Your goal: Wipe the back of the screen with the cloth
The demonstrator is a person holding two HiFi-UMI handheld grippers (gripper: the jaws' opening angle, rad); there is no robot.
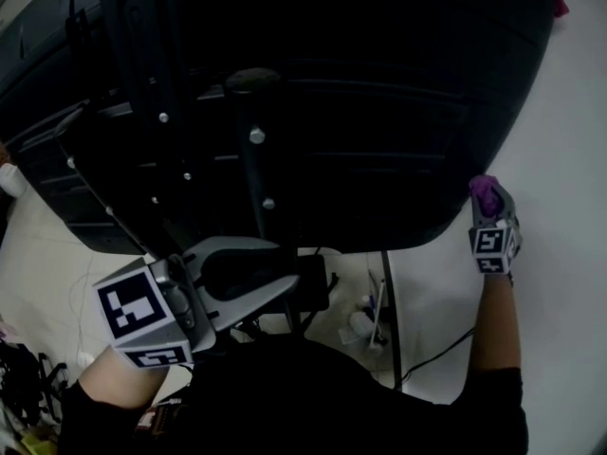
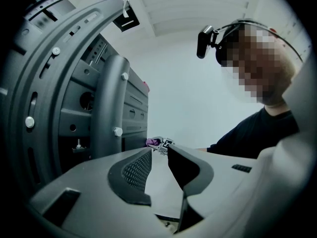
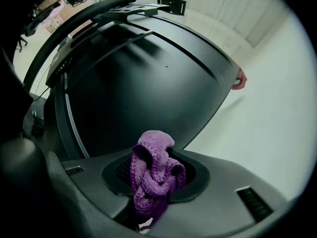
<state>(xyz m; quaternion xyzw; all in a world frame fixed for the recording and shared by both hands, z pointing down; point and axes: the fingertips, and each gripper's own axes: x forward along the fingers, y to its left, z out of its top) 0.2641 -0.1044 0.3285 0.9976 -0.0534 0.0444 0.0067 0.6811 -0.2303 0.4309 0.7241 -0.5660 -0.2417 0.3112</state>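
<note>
Clamping the purple cloth (image 3: 154,175), the right gripper (image 1: 487,203) hangs by the screen (image 1: 379,112) back's edge, above a white table (image 1: 569,282). The left gripper (image 2: 159,156) gapes empty near the stand (image 1: 251,159); the wall (image 2: 198,83) is white.

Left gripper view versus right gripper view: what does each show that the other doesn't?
Only the left gripper view shows the person and the left hand-held gripper, whose jaws are apart with nothing between them. Only the right gripper view shows the right hand-held gripper with its jaws shut on the cloth, and a pink thing at the far edge of the screen. Both show the screen's back and the purple cloth, which is tiny and distant in the left gripper view.
</note>
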